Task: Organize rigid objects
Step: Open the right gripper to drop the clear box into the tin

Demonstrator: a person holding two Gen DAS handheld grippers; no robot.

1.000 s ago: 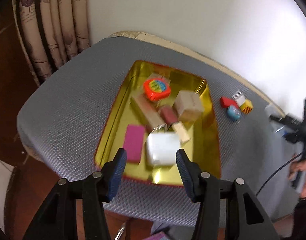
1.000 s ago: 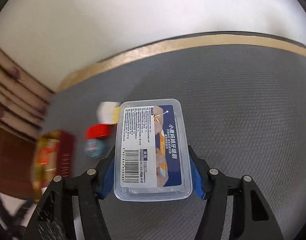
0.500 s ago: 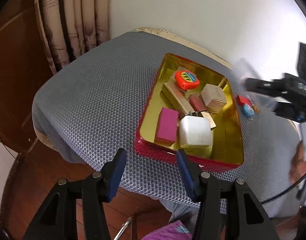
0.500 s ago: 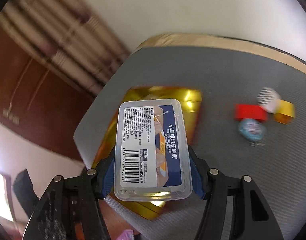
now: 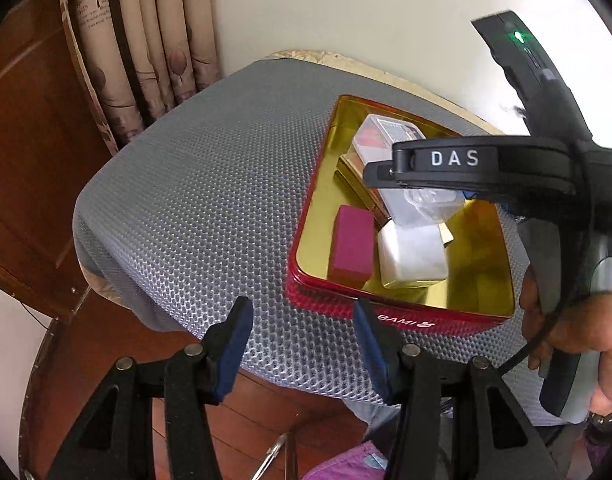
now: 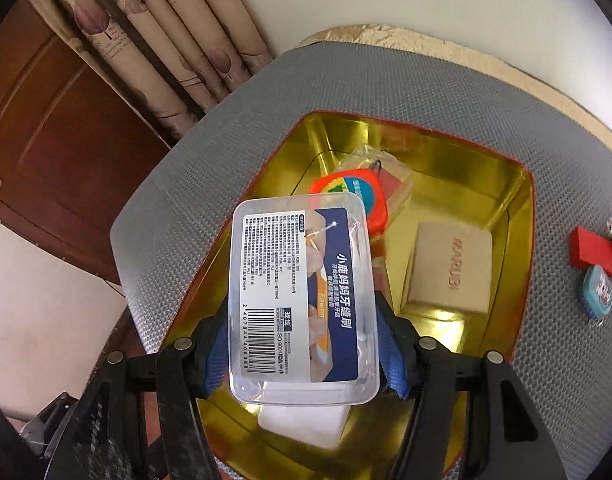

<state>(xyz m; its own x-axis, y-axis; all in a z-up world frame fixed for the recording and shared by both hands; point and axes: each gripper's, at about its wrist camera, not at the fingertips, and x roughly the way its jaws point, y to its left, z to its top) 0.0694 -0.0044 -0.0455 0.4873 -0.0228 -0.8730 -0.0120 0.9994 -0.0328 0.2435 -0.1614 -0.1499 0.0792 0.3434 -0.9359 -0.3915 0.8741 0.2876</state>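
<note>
Right wrist view: my right jaws clamp a clear plastic box over the gold-lined tin holding a beige block; my left jaws stand apart, empty.

Soft daylight brightens the wall; glare flashes off the gold tin; fisheye edges curve and darken.

A home room — leaf-print curtains, a wooden door, a mesh-covered table.
</note>
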